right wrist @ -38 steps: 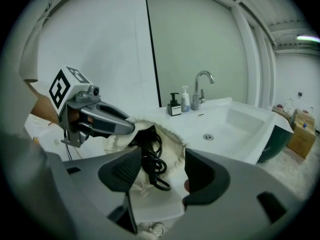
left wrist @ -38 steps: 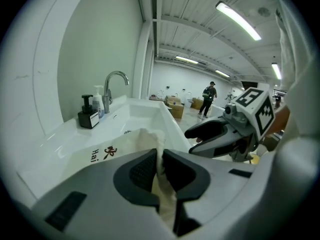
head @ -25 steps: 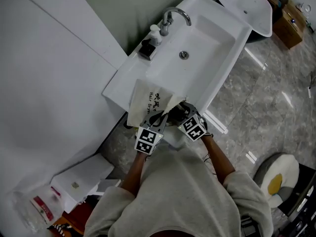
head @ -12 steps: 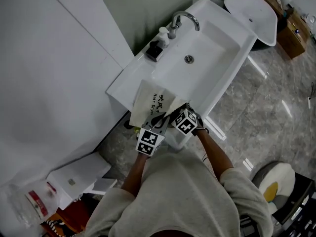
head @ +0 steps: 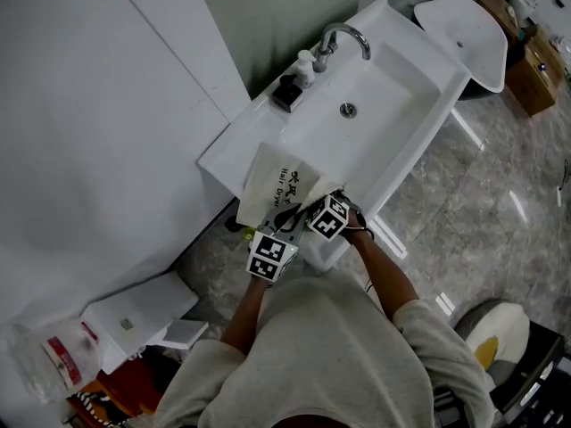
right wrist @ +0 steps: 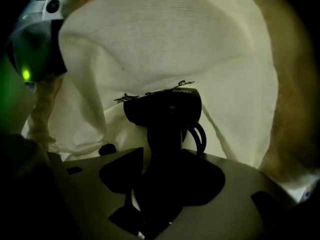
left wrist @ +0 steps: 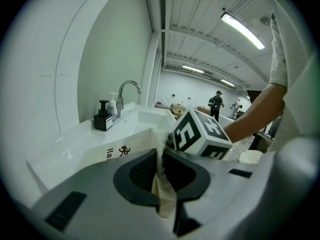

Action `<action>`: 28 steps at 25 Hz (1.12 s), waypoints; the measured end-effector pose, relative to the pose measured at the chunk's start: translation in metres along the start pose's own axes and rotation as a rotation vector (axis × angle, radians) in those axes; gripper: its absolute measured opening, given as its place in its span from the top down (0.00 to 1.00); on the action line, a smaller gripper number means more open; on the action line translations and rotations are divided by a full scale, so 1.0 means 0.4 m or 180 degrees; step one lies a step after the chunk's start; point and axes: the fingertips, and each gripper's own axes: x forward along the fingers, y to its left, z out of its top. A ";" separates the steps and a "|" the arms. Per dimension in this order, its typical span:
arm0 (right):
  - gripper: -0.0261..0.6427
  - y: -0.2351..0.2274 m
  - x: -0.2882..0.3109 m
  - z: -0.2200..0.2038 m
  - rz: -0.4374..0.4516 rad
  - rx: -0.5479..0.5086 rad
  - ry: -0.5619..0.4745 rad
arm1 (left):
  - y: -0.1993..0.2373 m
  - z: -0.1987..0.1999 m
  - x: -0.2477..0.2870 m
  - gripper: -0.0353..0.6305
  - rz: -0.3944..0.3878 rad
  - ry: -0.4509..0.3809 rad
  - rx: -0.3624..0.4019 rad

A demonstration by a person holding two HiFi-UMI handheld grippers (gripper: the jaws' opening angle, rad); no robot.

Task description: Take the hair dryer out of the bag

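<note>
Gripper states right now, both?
Left gripper: shut on the bag's edge.
Right gripper: inside the bag, jaws just closing around the hair dryer; firm contact cannot be told.

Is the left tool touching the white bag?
Touching. The left gripper view shows it plainly: the left tool has its jaws closed on a fold of the bag, and the cloth is pinched between them.

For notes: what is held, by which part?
Left gripper: bag, by its rim. Right gripper jaws have just been closing round hair dryer handle; grip unclear.
</note>
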 end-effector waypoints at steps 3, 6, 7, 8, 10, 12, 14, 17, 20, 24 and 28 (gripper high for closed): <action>0.62 0.003 -0.004 -0.001 0.0021 0.0064 -0.0037 | 0.006 -0.005 0.002 0.89 0.0031 0.0014 -0.0001; 0.62 0.006 -0.021 0.005 0.0044 0.0021 -0.0075 | 0.015 -0.006 0.007 0.89 0.0056 0.0020 0.0017; 0.62 0.009 -0.030 0.001 0.0039 -0.0036 -0.0074 | 0.016 -0.006 0.008 0.89 0.0060 0.0017 0.0026; 0.62 0.012 -0.039 -0.007 0.0030 -0.0097 -0.0067 | 0.015 -0.004 0.009 0.89 0.0059 0.0014 0.0032; 0.62 0.017 -0.057 -0.030 0.0005 -0.0148 -0.0063 | 0.012 -0.003 0.011 0.89 0.0053 0.0029 0.0028; 0.62 0.021 -0.077 -0.053 -0.0004 -0.0120 -0.0078 | 0.009 -0.003 0.015 0.89 0.0044 0.0041 0.0029; 0.62 0.029 -0.102 -0.070 0.0001 -0.0155 -0.0102 | 0.007 -0.007 0.020 0.89 0.0034 0.0058 0.0032; 0.62 0.041 -0.136 -0.091 0.0024 -0.0270 -0.0129 | -0.003 -0.013 0.027 0.89 -0.0001 0.0093 0.0057; 0.62 0.050 -0.151 -0.119 0.0053 -0.0260 -0.0123 | -0.020 -0.020 0.032 0.89 -0.0045 0.0117 0.0072; 0.62 0.052 -0.147 -0.146 0.0101 -0.0244 -0.0044 | -0.036 -0.029 0.029 0.89 -0.0059 0.0129 0.0073; 0.62 0.048 -0.135 -0.151 0.0227 -0.0199 0.0129 | -0.042 -0.022 0.024 0.89 -0.0069 0.0095 0.0068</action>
